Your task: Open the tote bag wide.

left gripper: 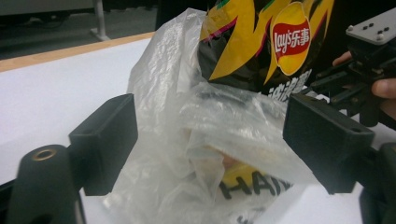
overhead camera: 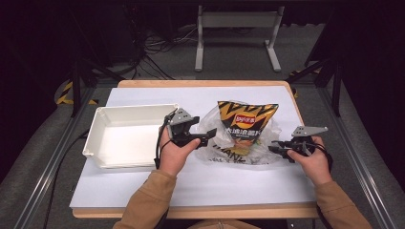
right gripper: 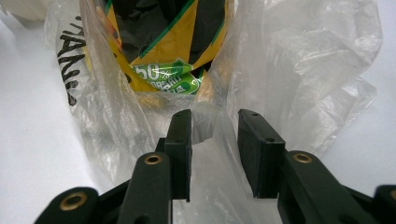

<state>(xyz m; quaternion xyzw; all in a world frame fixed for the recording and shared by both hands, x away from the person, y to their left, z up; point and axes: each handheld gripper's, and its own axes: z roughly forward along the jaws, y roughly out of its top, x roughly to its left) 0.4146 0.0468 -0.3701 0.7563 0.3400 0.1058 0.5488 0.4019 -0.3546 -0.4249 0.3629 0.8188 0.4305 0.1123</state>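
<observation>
A black and yellow chip bag (overhead camera: 246,121) stands upright inside a clear plastic bag (overhead camera: 215,125) at the middle of the white table. My left gripper (overhead camera: 210,137) is at the plastic bag's left side. In the left gripper view its jaws (left gripper: 210,140) stand wide apart around a crumpled fold of the plastic bag (left gripper: 173,93), not pressing it, with the chip bag (left gripper: 275,37) behind. My right gripper (overhead camera: 273,147) is at the bag's right edge. In the right gripper view it (right gripper: 215,140) has a gap between its jaws, with loose film of the plastic bag (right gripper: 303,70) lying in the gap.
A white rectangular bin (overhead camera: 98,133) sits empty on the left part of the table, just left of my left hand. The white table top (overhead camera: 229,186) has bare room in front of the bags. A metal frame stands on the floor beyond the far edge.
</observation>
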